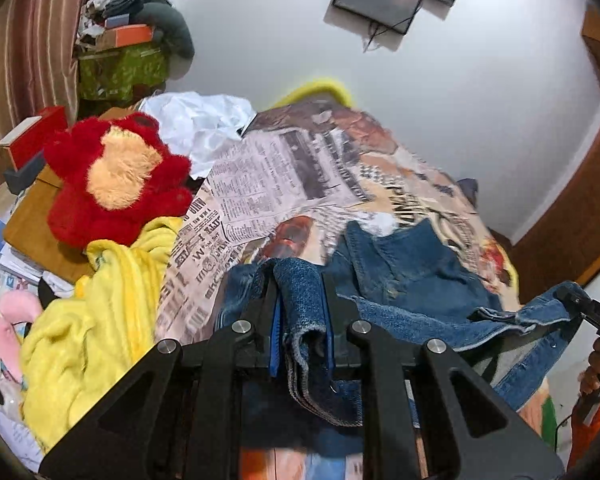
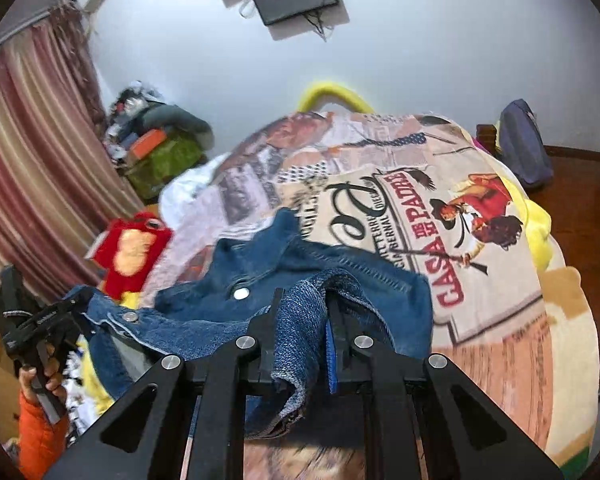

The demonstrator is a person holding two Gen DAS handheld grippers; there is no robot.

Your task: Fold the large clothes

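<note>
Denim jacket (image 2: 320, 276) hangs stretched over the bed (image 2: 500, 320), lifted at both ends; left tool (image 1: 300, 296) and right tool (image 2: 304, 312) each clenched on a bunched edge.

The right gripper (image 2: 302, 300) pinches a bunched fold of the denim jacket (image 2: 300, 264) above the printed blanket (image 2: 480, 280) on the bed. At left, the left gripper (image 2: 66, 306) apparently clamps the jacket's hem.

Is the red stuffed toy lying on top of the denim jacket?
No, the red stuffed toy lies off to the side, apart from the denim jacket.
</note>
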